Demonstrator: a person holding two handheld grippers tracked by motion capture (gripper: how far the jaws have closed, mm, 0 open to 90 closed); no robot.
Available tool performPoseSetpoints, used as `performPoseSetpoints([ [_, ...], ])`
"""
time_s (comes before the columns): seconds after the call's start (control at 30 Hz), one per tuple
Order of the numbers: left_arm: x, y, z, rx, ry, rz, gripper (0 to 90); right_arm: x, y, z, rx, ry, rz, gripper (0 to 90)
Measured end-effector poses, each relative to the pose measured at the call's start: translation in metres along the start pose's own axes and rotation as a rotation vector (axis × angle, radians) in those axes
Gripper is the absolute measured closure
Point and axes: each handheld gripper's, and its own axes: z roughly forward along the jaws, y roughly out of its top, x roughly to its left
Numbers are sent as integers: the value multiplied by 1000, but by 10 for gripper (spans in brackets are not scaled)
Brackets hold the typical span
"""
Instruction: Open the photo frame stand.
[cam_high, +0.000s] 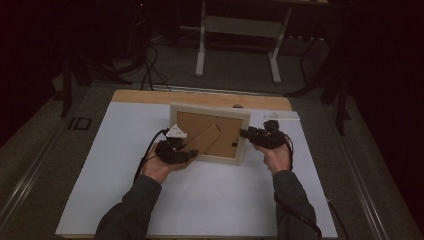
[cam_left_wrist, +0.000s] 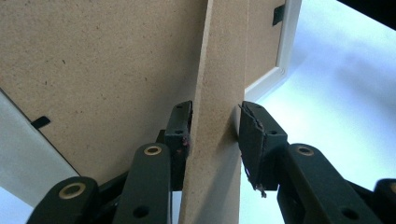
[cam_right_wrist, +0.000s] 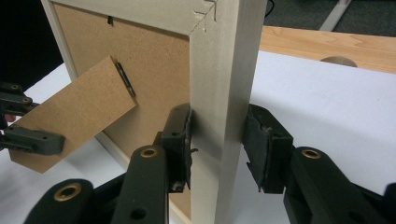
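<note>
High view frames a picture frame (cam_high: 209, 133) standing upright, back side toward the person, near the far edge of the table (cam_high: 200, 200), on the white sheet that covers it. Its brown stand (cam_high: 202, 140) is swung out from the back board.

The left gripper (cam_high: 176, 150) is seen at the stand's lower end. In the left gripper view the stand (cam_left_wrist: 217, 116) lies between the jaws: the left pad (cam_left_wrist: 180, 133) is touching its edge, while a thin gap seems to remain at the right pad (cam_left_wrist: 254, 135), so a firm grip cannot be confirmed. The jaws are set at a middling width.

The right gripper (cam_high: 257, 136) is placed at the frame's right side rail. In the right gripper view the pale rail (cam_right_wrist: 219, 93) is bracketed by both pads (cam_right_wrist: 180, 140), closed on it or very nearly so.

The step in hand is judged to be setting the stand so the frame can be left standing. It would be done best if the rail were kept firmly steadied while the stand is pivoted gently about its hinge (cam_right_wrist: 123, 77), without twisting. The frame's bottom edge should be kept on the table, and neither grip should be released until the frame is felt to rest on the stand.
</note>
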Motion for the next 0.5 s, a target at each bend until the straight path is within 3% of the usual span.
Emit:
performPoseSetpoints([
  [0.5,-2,1,3,-12,14,0,683,2,2,-4,-5,-21,-32,621],
])
